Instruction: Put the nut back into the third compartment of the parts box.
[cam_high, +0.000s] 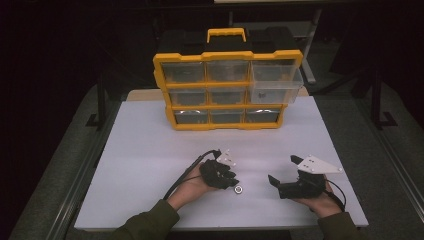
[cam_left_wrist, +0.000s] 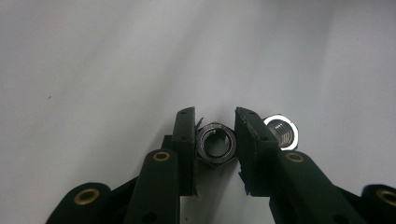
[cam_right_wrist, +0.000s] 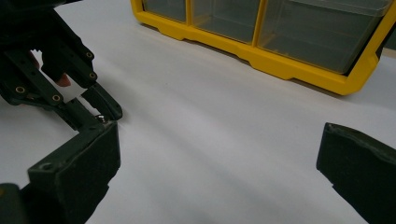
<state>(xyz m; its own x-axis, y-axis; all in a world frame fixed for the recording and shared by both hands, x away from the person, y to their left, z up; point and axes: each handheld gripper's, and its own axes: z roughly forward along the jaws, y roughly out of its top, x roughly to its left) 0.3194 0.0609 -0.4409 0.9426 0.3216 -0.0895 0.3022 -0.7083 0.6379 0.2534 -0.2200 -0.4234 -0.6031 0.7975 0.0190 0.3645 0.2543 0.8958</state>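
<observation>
Nut work sits low in the frame, but start with the big yellow drawer organizer at upper centre, one clear drawer pulled out at its right. Below, the left gripper straddles the dark nut at lower centre of its own view; whether both pads press it I cannot tell. A second, brighter nut lies just outside the right-hand jaw and could be knocked away. The right gripper waits with its jaws wide apart.
</observation>
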